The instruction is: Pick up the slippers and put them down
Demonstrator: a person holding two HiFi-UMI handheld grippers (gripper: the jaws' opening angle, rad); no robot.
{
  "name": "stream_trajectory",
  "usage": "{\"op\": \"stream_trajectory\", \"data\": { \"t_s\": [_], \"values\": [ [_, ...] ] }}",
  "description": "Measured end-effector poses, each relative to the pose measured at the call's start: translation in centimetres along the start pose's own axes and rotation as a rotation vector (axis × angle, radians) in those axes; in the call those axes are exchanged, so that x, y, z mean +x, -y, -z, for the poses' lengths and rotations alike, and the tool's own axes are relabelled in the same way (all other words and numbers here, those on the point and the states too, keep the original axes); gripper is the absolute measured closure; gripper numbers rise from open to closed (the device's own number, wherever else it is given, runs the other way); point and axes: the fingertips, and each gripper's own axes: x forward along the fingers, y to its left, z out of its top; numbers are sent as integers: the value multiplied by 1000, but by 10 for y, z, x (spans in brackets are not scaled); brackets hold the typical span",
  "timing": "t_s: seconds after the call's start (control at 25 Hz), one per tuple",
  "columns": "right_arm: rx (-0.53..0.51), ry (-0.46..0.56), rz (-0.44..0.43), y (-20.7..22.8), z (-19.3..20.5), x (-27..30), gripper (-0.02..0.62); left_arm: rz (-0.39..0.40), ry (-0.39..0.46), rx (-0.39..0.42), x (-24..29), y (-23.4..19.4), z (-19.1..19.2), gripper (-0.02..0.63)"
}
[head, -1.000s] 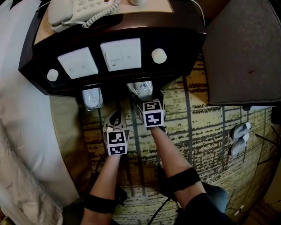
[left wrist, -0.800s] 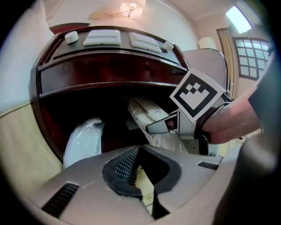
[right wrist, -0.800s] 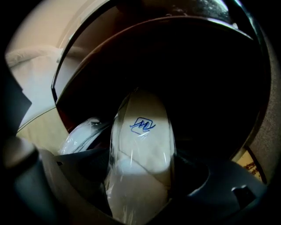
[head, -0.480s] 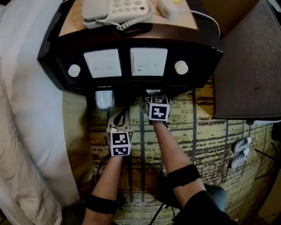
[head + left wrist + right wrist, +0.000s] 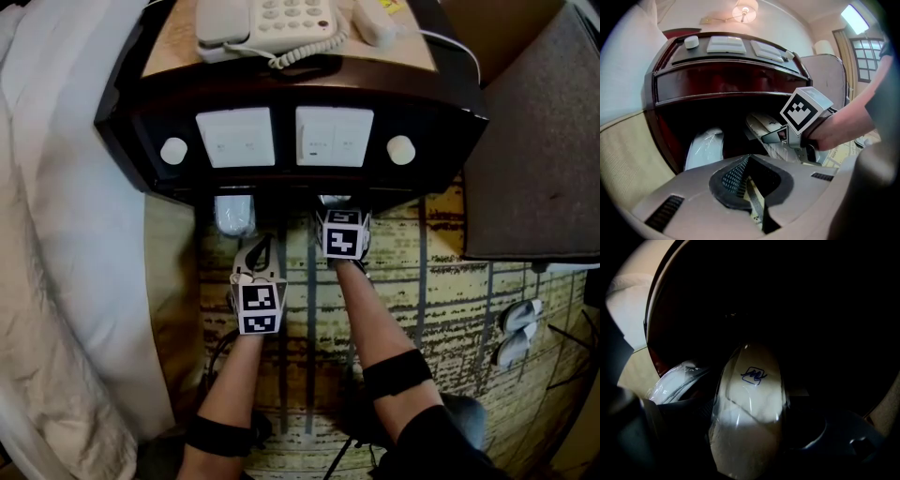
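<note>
Both slippers sit in plastic wrap on the carpet [image 5: 422, 281], tucked under the overhang of the nightstand [image 5: 291, 183]. Right gripper [image 5: 776, 136] is pushed into that recess and its jaws have just been opening; they stand wide with the logo slipper [image 5: 750, 399] lying between them. Its own view is nearly black, so I can't make out the pads or say whether they touch the wrap. From the head view the marker cube [image 5: 343, 234] covers most of that slipper, only a shiny sliver shows above it. Left gripper [image 5: 253, 255] hangs further back from the nightstand, jaws closed together on nothing – just carpet visible through the gap. The other slipper [image 5: 233, 214] lies ahead of it, half under the nightstand edge, back end lost in shadow. Phone [image 5: 267, 23] on top is cut off by the frame. Two pale shapes [image 5: 516, 323] on the floor at right are too small to identify.
</note>
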Motion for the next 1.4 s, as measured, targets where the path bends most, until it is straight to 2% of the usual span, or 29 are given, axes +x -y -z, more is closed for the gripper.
{"op": "stream_trajectory", "data": {
  "t_s": [0.2,0.48,0.68,0.84,0.96,1.16,1.4],
  "values": [
    [-72,43,43,3,-11,-5,64,3,1,-2,1,2,3,605],
    [-117,44,10,-1,-11,-12,64,11,-1,-5,3,7,4,605],
    [-133,31,-15,-8,-10,-38,80,28,-13,-14,-9,13,-9,605],
    [-95,-24,-29,-17,-10,-87,158,58,-51,-21,-48,24,-35,605],
    [-47,-29,-20,-23,-36,-138,332,75,-81,-24,-89,28,-67,605],
    [-49,8,-35,-37,-107,-232,594,98,-123,-27,-166,32,-134,605],
    [-33,22,-81,-36,-204,-362,594,103,-133,-30,-279,33,-244,605]
  ]
}}
